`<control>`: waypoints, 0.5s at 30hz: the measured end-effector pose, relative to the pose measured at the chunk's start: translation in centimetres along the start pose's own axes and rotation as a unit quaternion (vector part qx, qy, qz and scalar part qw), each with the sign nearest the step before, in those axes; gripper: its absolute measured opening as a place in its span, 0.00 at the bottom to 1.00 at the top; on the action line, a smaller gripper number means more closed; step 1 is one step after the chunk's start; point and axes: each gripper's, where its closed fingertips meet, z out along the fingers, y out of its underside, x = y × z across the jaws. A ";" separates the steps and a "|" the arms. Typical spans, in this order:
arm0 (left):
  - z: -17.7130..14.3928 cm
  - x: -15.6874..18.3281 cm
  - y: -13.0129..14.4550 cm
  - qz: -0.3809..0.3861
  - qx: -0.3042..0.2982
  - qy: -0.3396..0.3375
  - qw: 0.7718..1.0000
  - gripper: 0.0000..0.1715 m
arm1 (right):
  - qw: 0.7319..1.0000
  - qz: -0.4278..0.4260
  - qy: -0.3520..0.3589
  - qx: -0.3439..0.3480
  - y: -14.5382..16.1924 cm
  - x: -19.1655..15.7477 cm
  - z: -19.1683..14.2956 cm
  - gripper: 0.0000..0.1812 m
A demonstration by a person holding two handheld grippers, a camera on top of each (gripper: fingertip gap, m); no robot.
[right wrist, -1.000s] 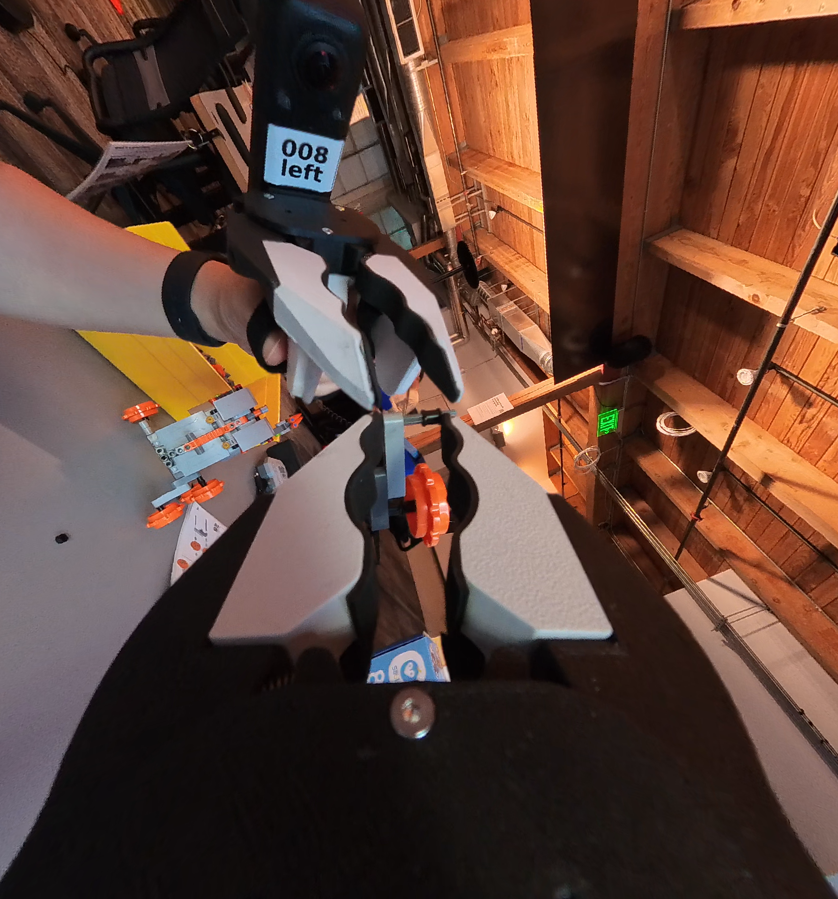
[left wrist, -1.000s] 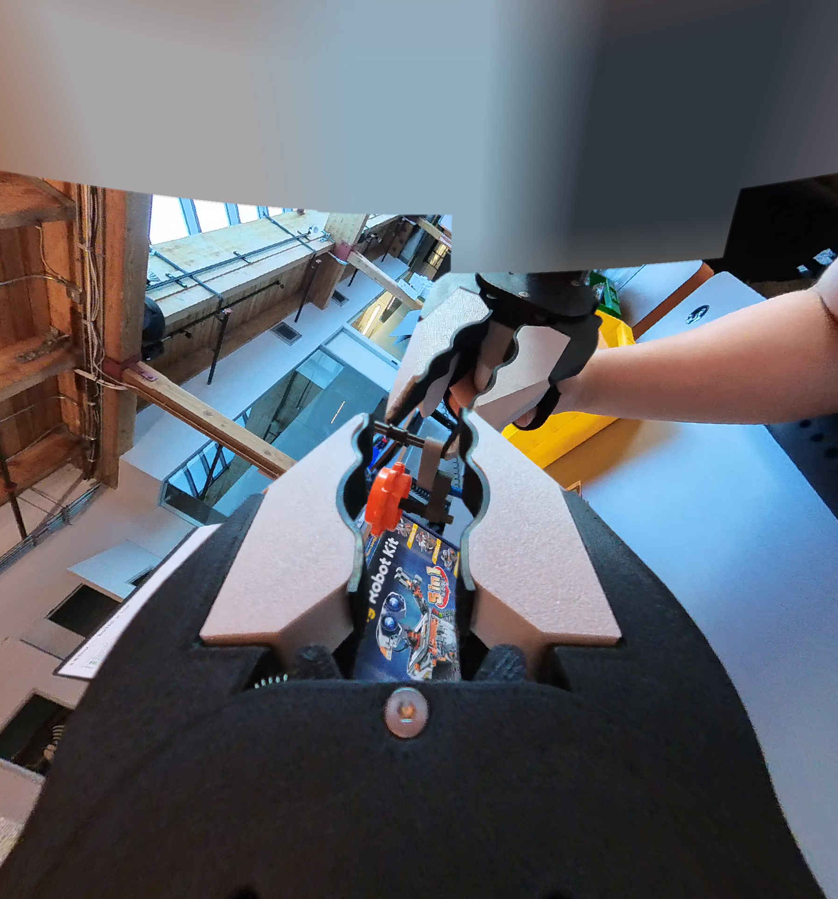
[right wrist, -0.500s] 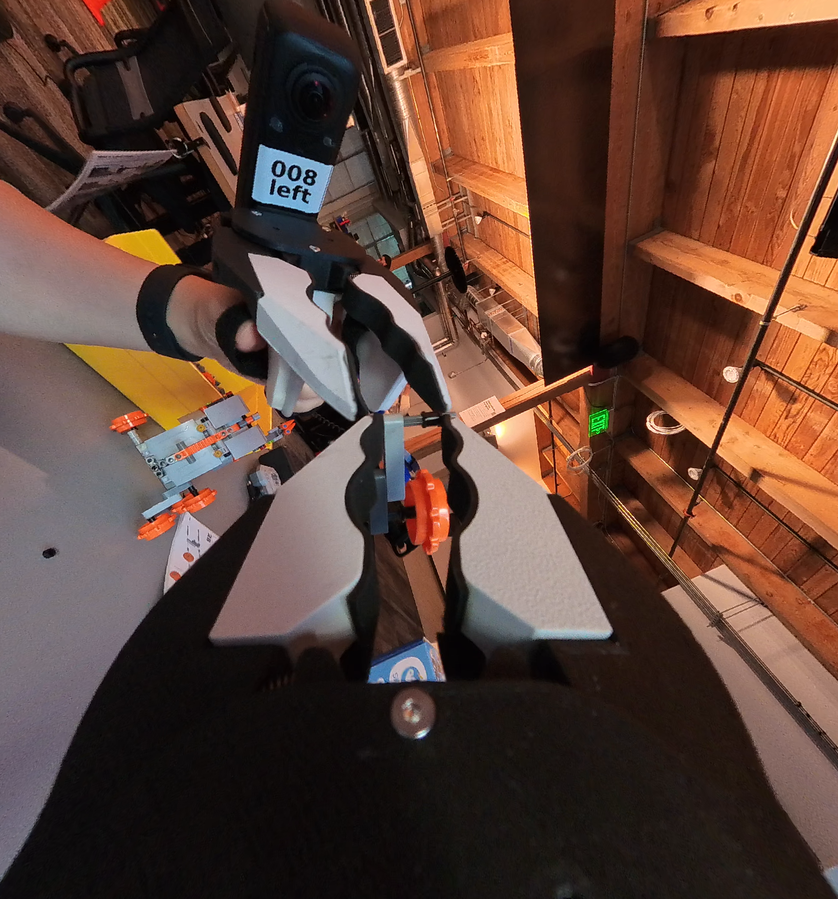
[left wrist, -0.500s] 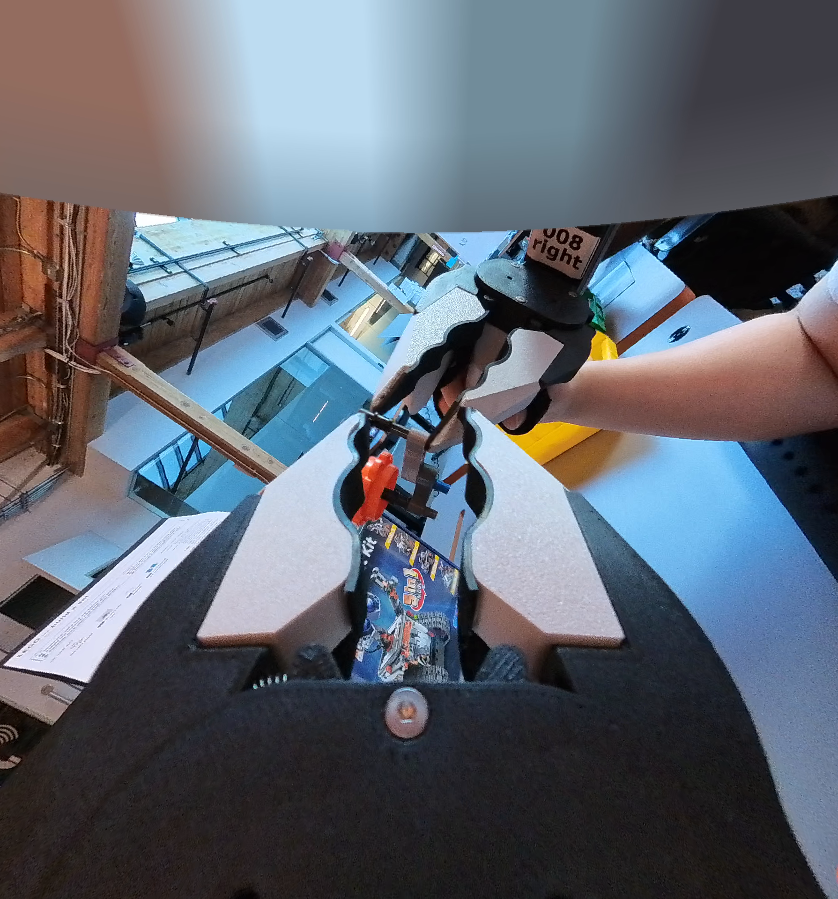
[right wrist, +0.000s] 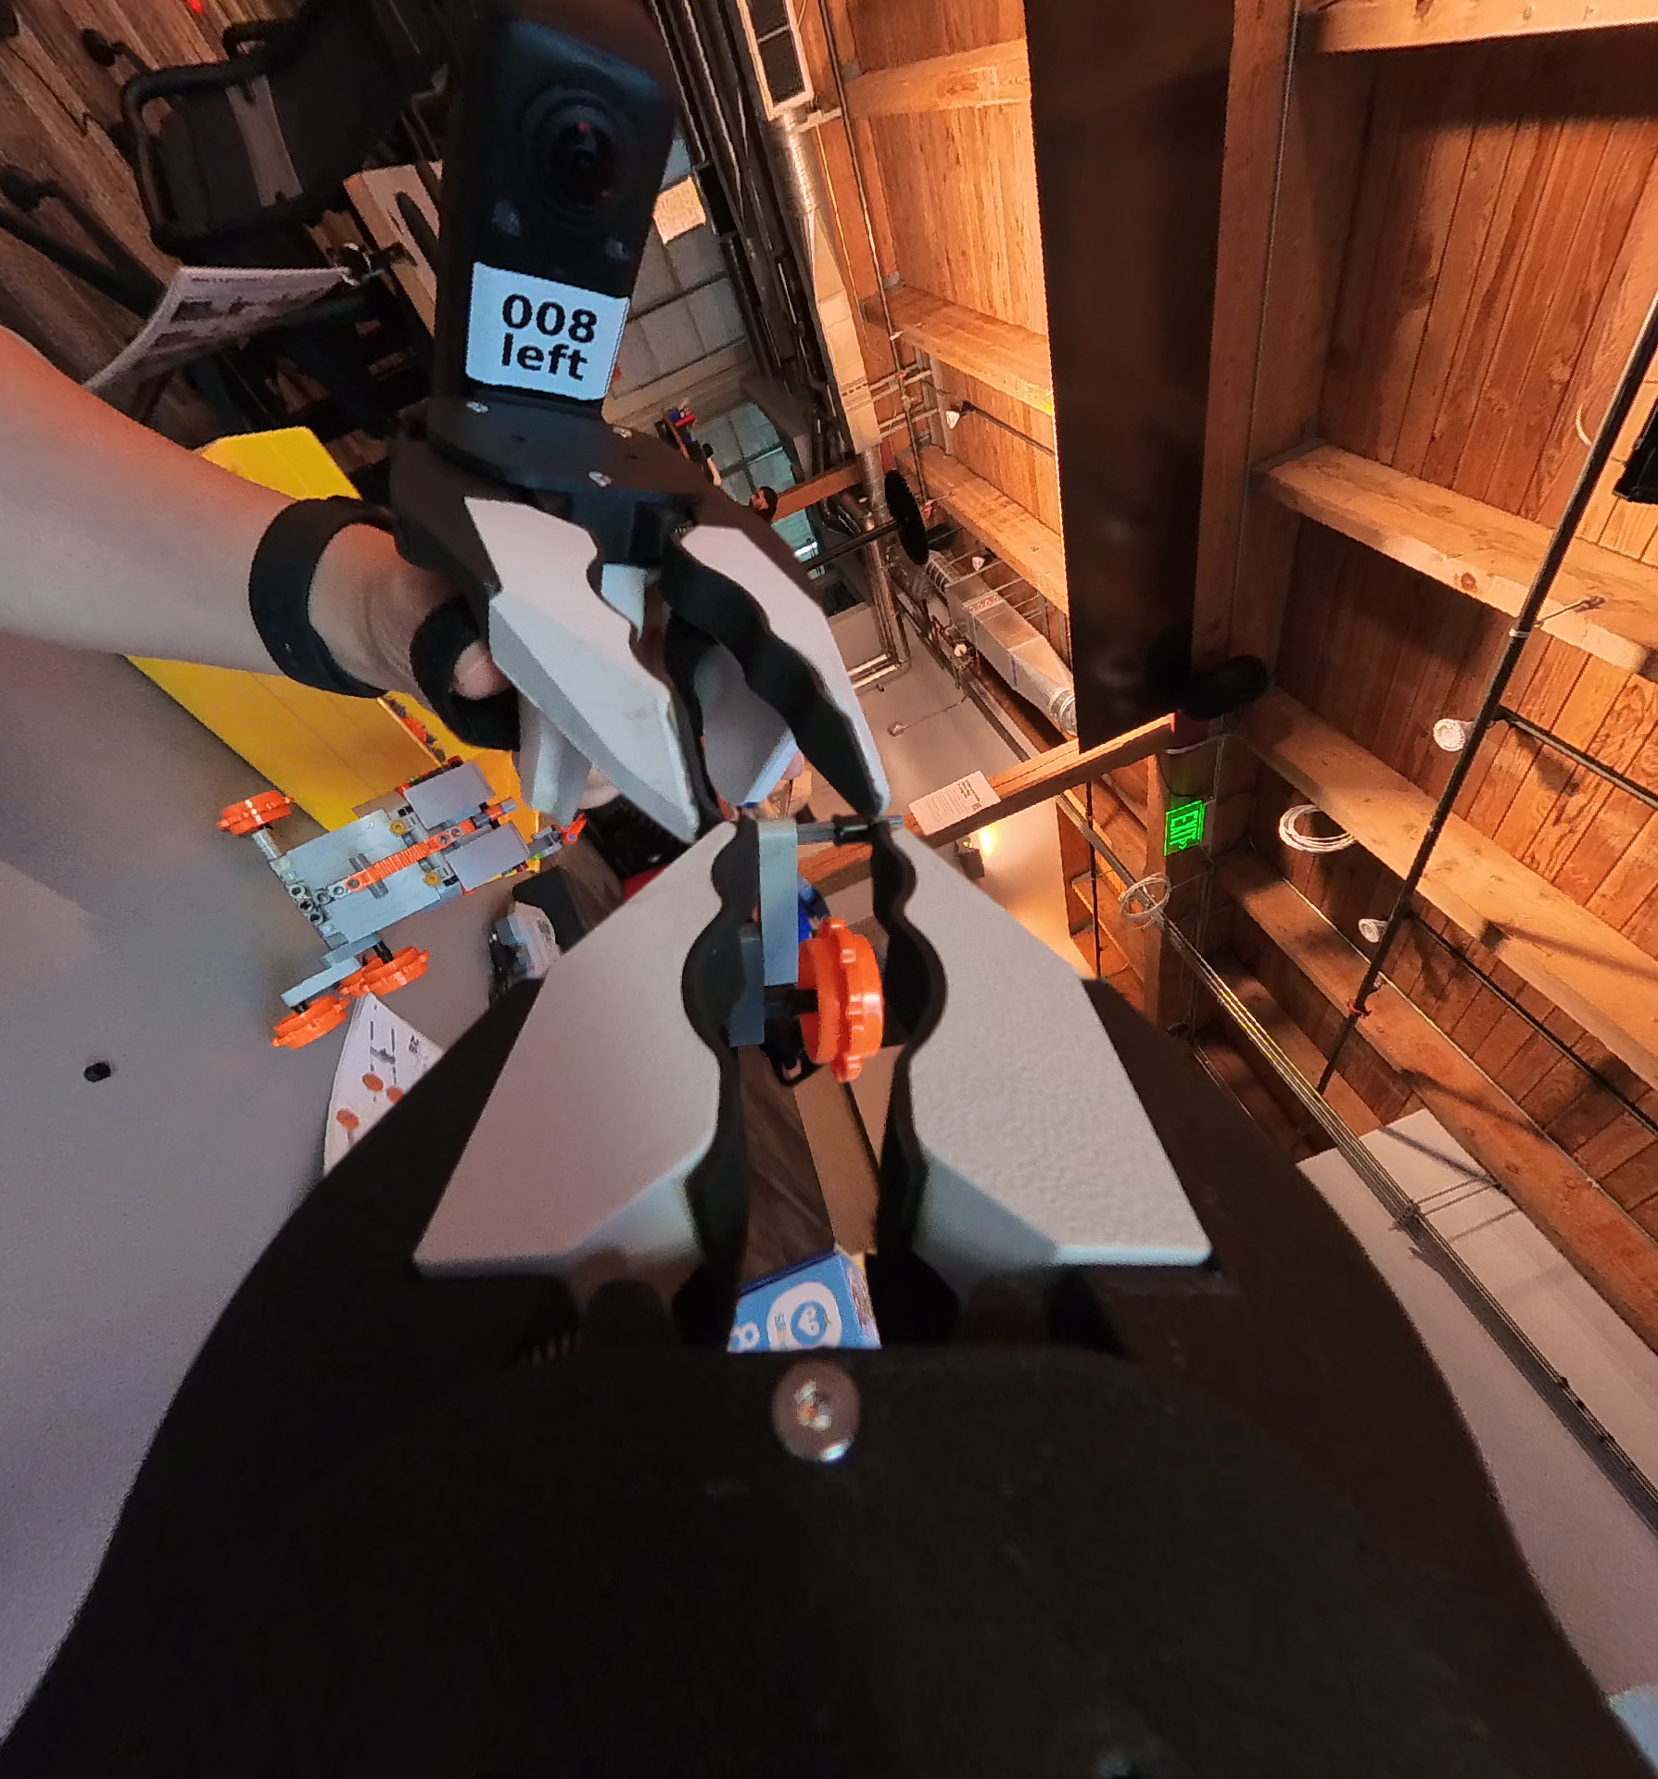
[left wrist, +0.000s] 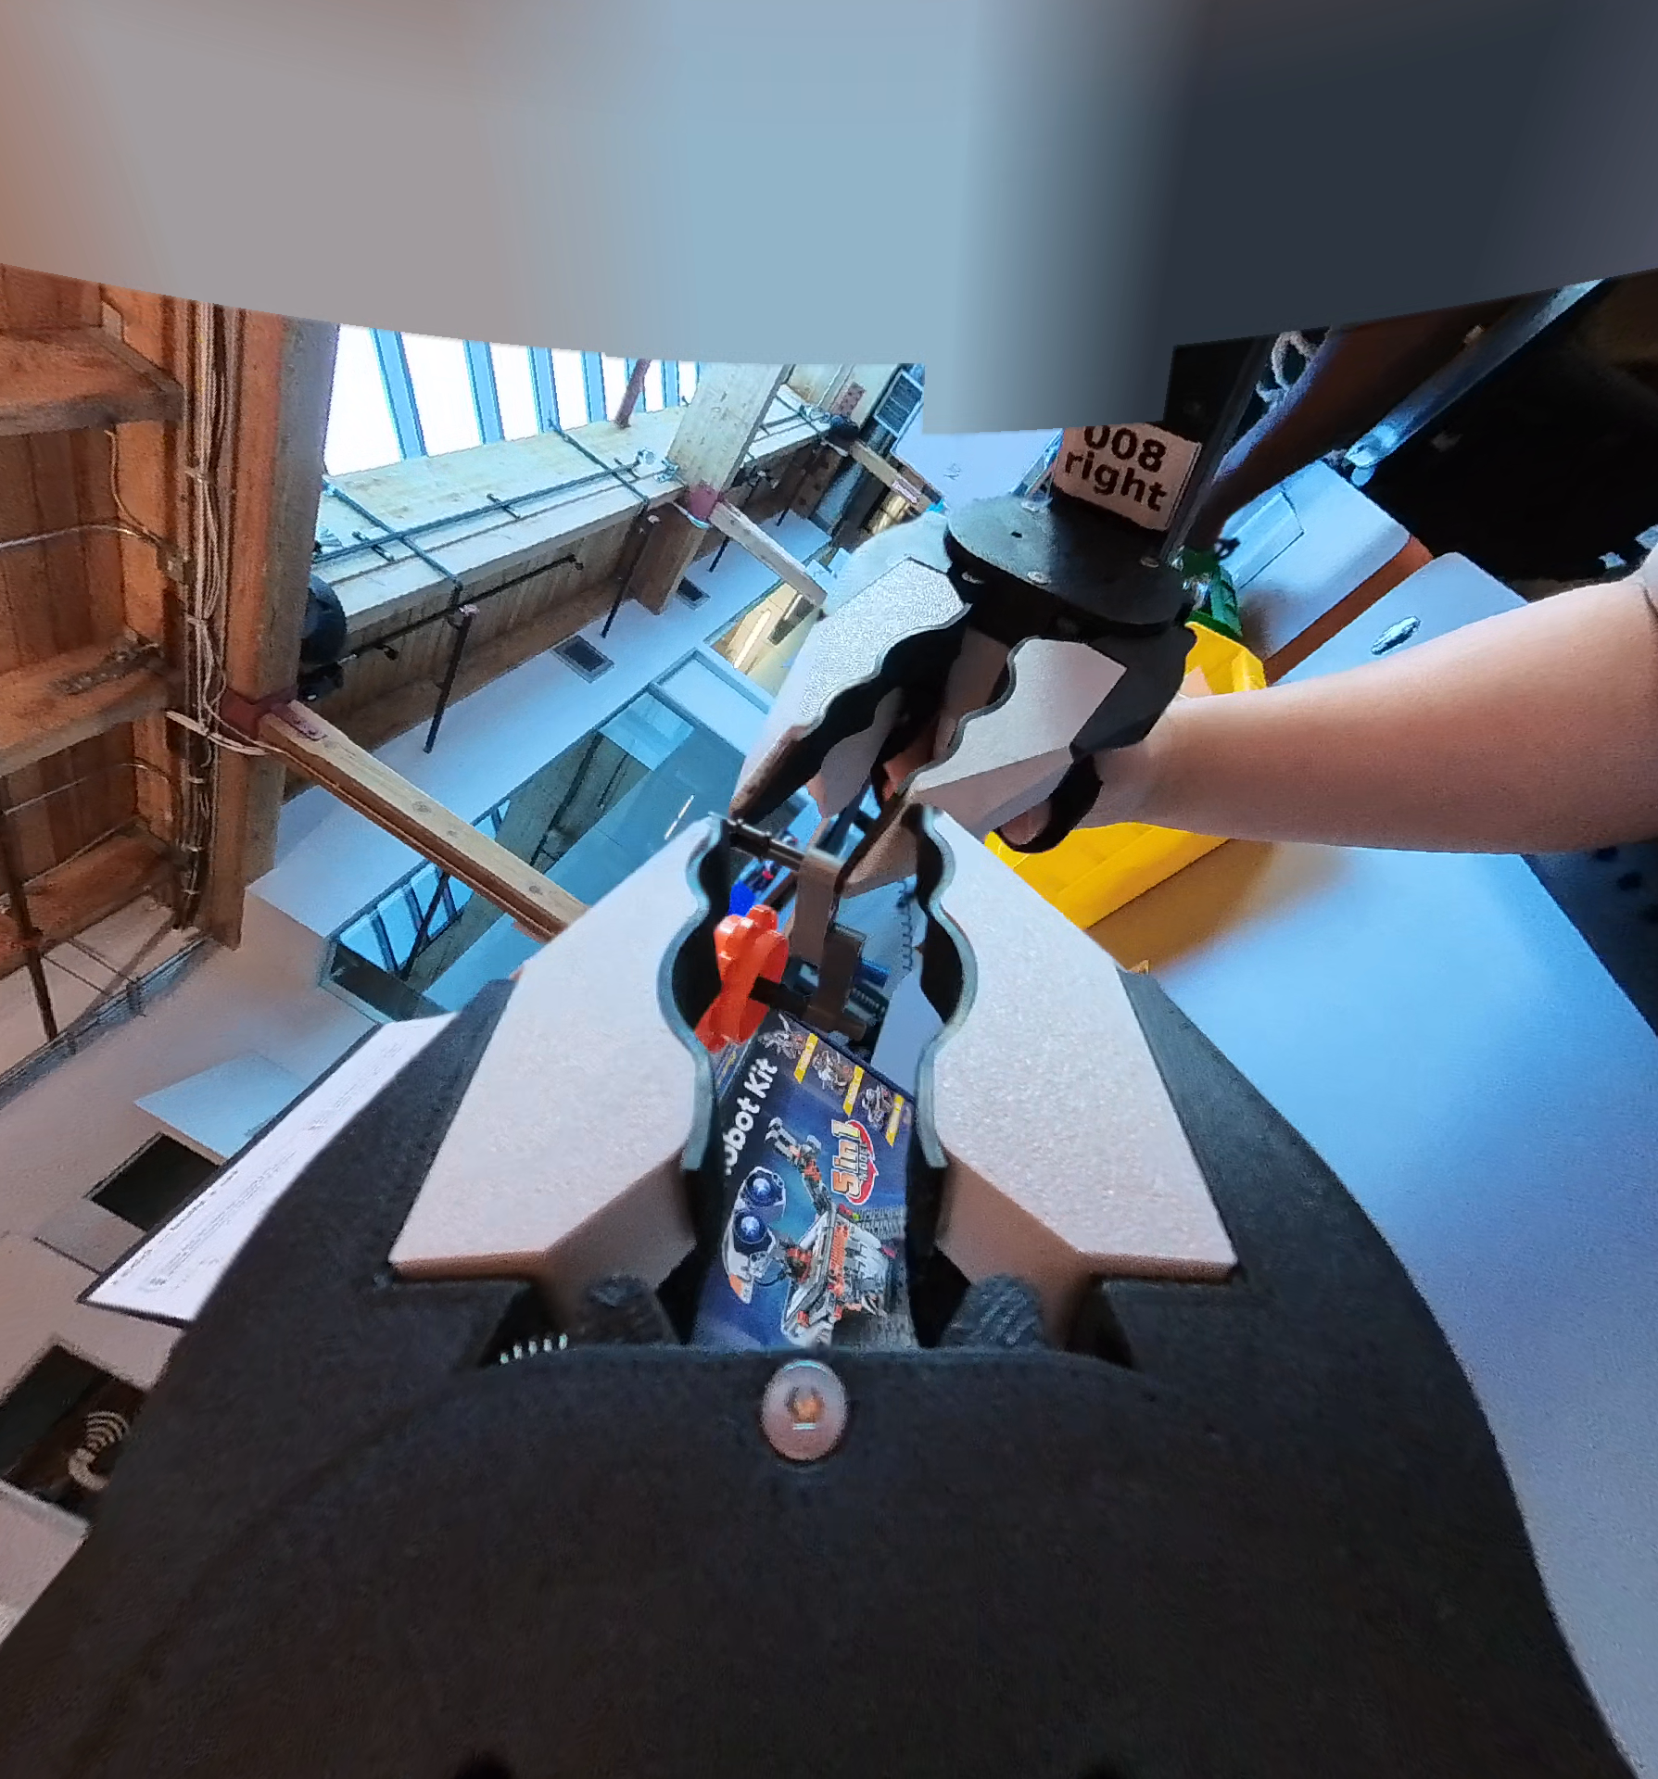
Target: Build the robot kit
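- Wooden plank ceiling (right wrist: 1479,289) with heavy timber beams (right wrist: 1499,568), warm orange-brown in the right wrist view.
- A dark square column (right wrist: 1133,385) runs up to it.
- A green lit sign (right wrist: 1183,826) hangs near the beams.
- Silver ventilation duct (right wrist: 1008,635) along the ceiling.
- Skylight windows (left wrist: 478,385) let in bright daylight in the left wrist view.
- White walls (left wrist: 517,712) with glass panels (left wrist: 632,760) below the skylight.
- A diagonal wooden brace (left wrist: 411,809) crosses the wall.
- Pale grey desk (left wrist: 1441,1107).
- Black chair (right wrist: 218,144) on dark floor.
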 end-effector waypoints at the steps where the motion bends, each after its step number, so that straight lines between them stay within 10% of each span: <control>1: 0.0 0.1 0.1 -0.007 -0.003 0.003 1.000 0.21 | 1.000 -0.002 -0.003 -0.004 0.1 -0.1 -0.1 0.12; 15: 0.0 0.0 0.1 -0.041 0.011 0.002 0.999 0.18 | 0.999 -0.024 -0.012 -0.029 0.4 -0.3 -0.2 0.12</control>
